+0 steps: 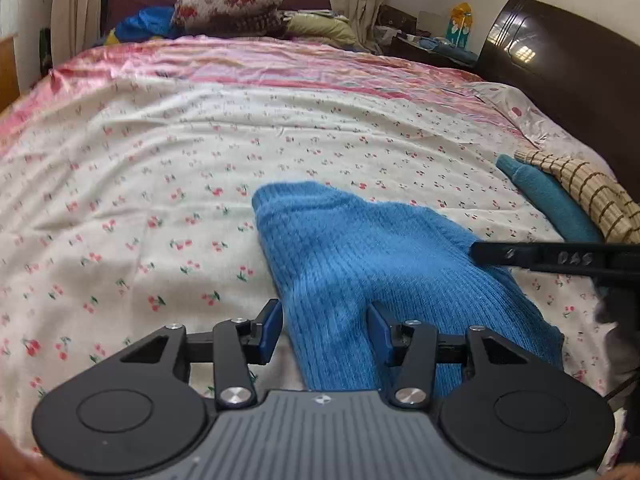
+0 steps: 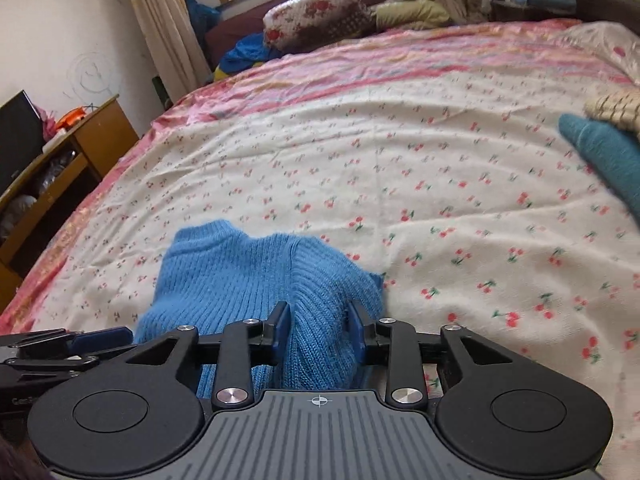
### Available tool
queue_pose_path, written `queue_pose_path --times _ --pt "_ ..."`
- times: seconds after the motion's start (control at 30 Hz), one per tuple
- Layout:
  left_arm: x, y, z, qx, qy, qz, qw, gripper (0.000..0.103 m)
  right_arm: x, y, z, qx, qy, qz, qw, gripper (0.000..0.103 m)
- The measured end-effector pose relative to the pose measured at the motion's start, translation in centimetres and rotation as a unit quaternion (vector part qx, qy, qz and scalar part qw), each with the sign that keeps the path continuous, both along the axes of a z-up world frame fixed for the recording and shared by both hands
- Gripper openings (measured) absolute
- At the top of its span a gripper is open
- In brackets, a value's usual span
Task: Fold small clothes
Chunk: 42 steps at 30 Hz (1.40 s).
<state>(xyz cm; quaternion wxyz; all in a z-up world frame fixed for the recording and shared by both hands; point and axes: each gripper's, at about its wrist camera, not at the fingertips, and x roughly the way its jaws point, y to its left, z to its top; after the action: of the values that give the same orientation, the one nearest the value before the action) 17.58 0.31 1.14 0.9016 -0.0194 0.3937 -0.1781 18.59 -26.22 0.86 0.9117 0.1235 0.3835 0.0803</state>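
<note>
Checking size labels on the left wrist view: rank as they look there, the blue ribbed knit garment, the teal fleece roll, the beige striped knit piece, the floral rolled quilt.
1. Blue ribbed knit garment, nearest the camera.
2. Floral rolled quilt, though farthest away.
3. Teal fleece roll and beige striped knit piece: look alike, both partly cut off or overlapped, so not ranked.

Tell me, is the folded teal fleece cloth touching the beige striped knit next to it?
Touching. In the left wrist view the beige striped knit lies partly over the teal fleece cloth, no sheet showing between them.

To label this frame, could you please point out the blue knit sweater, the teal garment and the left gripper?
blue knit sweater (image 1: pixel 360 248): left wrist view, ribbed middle.
teal garment (image 1: pixel 548 196): left wrist view, middle.
left gripper (image 1: pixel 326 332): left wrist view, between fingertips.
</note>
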Motion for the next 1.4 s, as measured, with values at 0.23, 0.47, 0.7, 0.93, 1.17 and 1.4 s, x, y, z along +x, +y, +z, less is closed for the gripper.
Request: queue_pose_path --times 0.23,0.47,0.7,0.93,1.17,1.4 --pt "1.2 -0.8 1.2 0.024 -0.022 0.007 0.9994 0.054 0.5 1.2 2.7 -0.043 -0.05 0.013 0.998 0.033" --pt "3.9 -1.6 0.5 0.046 -0.012 0.023 0.9986 0.054 3.9 3.2 0.3 -0.053 -0.024 0.05 0.997 0.032" --pt "4.1 -2.3 -0.5 0.058 -0.002 0.025 0.998 0.054 4.2 1.6 -1.8 -0.055 0.007 0.027 0.998 0.031" --pt "2.8 -2.1 0.7 0.061 -0.011 0.024 0.9978 0.053 1.0 1.8 0.8 -0.066 -0.029 0.03 0.997 0.032" --pt "-0.8 -1.6 1.8 0.046 -0.014 0.017 0.9987 0.053 -4.7 2.0 2.4 -0.059 -0.042 0.061 0.995 0.032" --pt "-5.6 -0.6 -0.4 0.025 0.018 0.018 0.9994 0.054 -8.8 2.4 0.2 -0.094 -0.016 0.064 0.993 0.032"
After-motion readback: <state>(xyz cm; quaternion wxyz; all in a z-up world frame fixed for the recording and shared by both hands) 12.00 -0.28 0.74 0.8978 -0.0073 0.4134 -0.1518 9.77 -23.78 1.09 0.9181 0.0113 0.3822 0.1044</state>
